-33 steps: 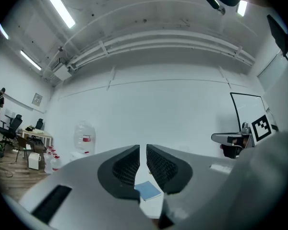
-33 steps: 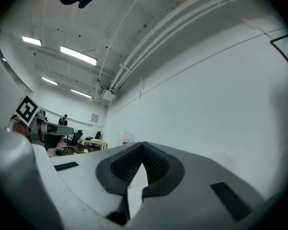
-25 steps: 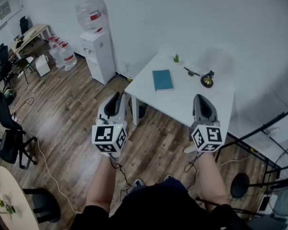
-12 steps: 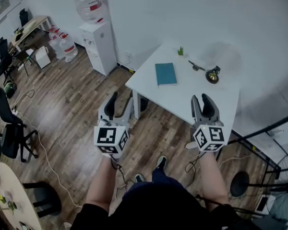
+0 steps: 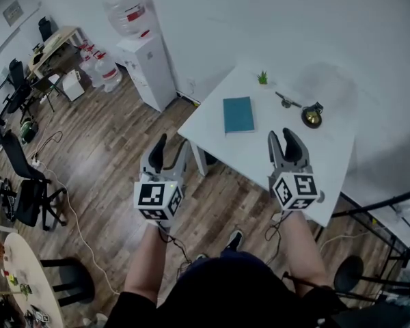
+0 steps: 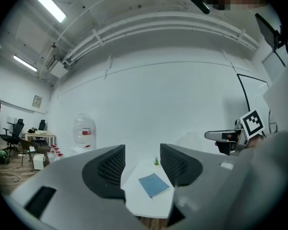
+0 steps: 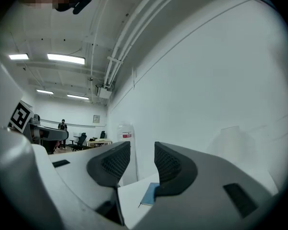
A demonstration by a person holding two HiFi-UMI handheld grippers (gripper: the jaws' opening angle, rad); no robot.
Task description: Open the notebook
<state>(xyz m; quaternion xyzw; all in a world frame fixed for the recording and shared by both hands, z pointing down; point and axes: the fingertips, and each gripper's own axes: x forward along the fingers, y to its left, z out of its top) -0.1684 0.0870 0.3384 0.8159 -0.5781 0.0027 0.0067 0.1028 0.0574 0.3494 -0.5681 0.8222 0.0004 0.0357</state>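
Holding two tools out level, both of smooth grey moulded plastic: left tool (image 5: 169, 149) seen against the wood-plank floor (image 5: 109, 149) just off the left corner of the surface (image 5: 249, 149), right tool (image 5: 283, 142) seen against the surface's near edge. Carrying at the back of each a marker cube (image 5: 157, 198) printed with black-and-white squares. Having just been opening, stand wide on both sides, with dark mesh-textured pads (image 6: 109, 166) facing across the gap and pressing on nothing; through each gap, only the far-off surface and wall.

Showing the surface as a plain white matte rectangle, set corner-on to the head view. Finding the notebook (image 5: 238, 114) flat and shut on it, toward the left corner and nearer the far-left edge than the near edge, well apart from both tools. Reads as a thin teal-blue rectangle with a smooth plain cover and squared corners. Runs its long axis away from the person, nearly straight up the head view, so skewed to the surface's edges rather than square with them. Cannot tell which long side bears the spine.

Leaving toward the far corner a tiny spiky green plant (image 5: 262, 78), and toward the right a slim dark piece (image 5: 287, 100) beside a small round brass-coloured object (image 5: 311, 117), too small to name. Standing on the floor beyond the left corner, a boxy white water dispenser (image 5: 149, 67) with a clear rounded bottle (image 5: 126, 16) on top.
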